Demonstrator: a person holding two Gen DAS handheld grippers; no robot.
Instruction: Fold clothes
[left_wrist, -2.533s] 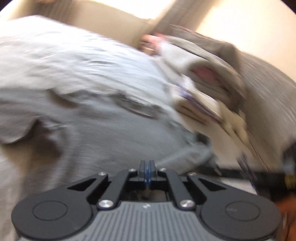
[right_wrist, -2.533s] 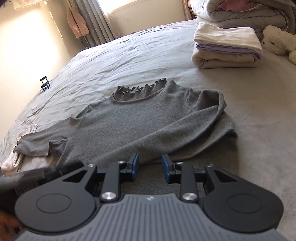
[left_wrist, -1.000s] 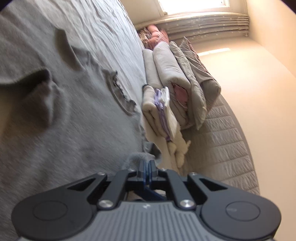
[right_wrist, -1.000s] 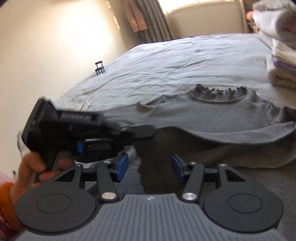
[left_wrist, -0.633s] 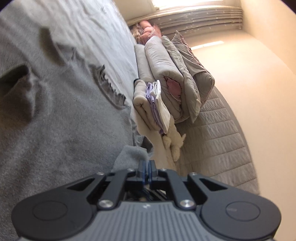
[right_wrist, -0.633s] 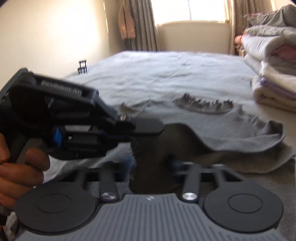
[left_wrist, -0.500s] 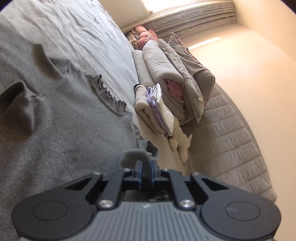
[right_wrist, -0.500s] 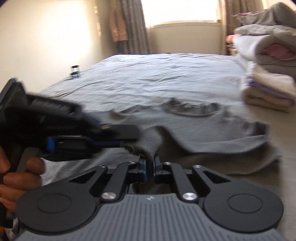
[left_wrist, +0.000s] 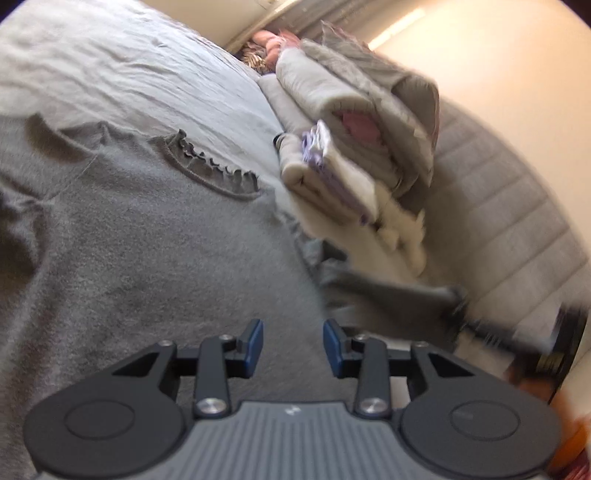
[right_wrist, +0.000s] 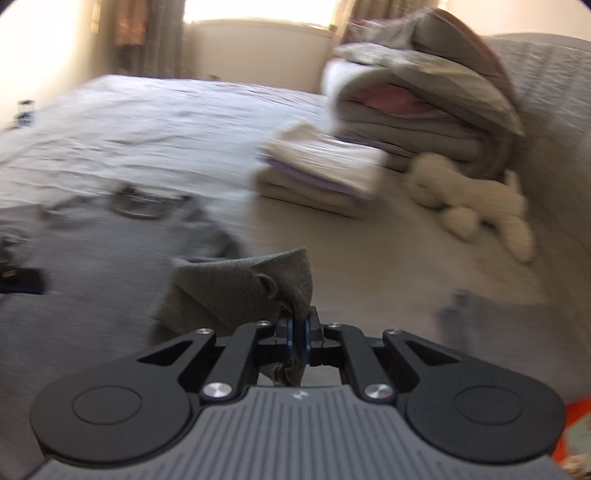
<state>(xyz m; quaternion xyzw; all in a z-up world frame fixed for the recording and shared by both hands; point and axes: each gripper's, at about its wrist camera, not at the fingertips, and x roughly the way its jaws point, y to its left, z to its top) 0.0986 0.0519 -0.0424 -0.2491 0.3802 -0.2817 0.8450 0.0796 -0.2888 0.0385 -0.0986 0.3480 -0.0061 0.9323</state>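
A grey knit sweater with a frilled neckline lies spread on the bed. My left gripper is open and empty just above the sweater's body. My right gripper is shut on a bunched grey sleeve end of the sweater and holds it lifted off the bed. In the left wrist view that sleeve stretches away to the right, blurred. The rest of the sweater lies flat at the left of the right wrist view.
A stack of folded cream and lilac clothes sits on the bed beyond the sweater. A rolled grey duvet and a white plush toy lie by the padded headboard. The grey bedsheet extends to the left.
My left gripper has opened and let go of the sleeve end. My right gripper, shut on that sleeve end, has carried it to the right, towards the folded stack.
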